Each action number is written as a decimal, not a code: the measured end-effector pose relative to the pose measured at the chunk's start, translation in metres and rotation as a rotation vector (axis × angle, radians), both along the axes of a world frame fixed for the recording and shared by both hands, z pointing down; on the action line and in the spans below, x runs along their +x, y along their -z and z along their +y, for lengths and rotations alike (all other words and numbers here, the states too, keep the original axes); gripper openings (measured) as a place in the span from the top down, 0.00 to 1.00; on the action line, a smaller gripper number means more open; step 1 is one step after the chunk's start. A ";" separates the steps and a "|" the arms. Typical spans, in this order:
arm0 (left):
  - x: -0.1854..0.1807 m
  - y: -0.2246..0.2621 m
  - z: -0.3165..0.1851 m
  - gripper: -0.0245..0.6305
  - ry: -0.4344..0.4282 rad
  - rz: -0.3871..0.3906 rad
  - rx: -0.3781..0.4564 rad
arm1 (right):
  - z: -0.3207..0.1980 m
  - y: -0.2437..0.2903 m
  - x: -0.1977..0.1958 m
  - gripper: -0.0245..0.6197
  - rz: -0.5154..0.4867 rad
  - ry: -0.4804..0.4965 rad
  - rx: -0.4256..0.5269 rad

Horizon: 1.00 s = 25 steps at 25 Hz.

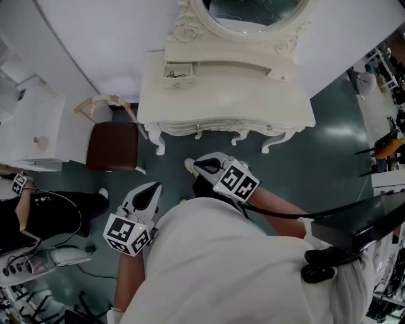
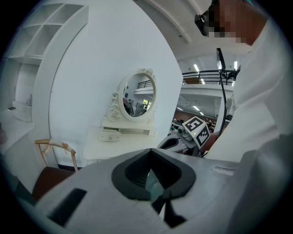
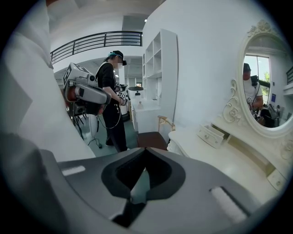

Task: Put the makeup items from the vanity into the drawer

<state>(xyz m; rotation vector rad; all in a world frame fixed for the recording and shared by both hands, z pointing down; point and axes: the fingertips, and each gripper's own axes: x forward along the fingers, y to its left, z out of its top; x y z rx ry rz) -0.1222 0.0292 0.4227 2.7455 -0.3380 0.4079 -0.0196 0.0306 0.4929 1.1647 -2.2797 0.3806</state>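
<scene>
The white vanity (image 1: 221, 95) with an oval mirror (image 1: 253, 16) stands ahead against the wall. Its top looks bare; I make out no makeup items on it. A small drawer box (image 1: 178, 71) sits at the top's back left, also seen as a drawer box (image 3: 211, 135) in the right gripper view. My left gripper (image 1: 152, 188) and right gripper (image 1: 197, 166) are held close to my body, short of the vanity's front edge. Both are shut with nothing between the jaws. The right gripper (image 2: 192, 135) shows in the left gripper view, the left gripper (image 3: 84, 91) in the right one.
A brown-seated chair (image 1: 114, 145) stands left of the vanity, a low white cabinet (image 1: 31, 126) further left. Another person in black (image 3: 110, 105) stands at the left with cables on the floor. Black stands (image 1: 380, 152) are at the right.
</scene>
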 end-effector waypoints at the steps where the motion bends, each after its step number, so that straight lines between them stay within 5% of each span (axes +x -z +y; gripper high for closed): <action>1: -0.001 0.000 -0.001 0.96 0.002 -0.002 0.000 | -0.001 -0.001 0.000 0.96 0.001 0.002 0.000; 25: 0.028 -0.010 -0.011 0.96 -0.014 -0.018 -0.018 | -0.011 -0.012 0.029 0.96 0.018 0.004 -0.009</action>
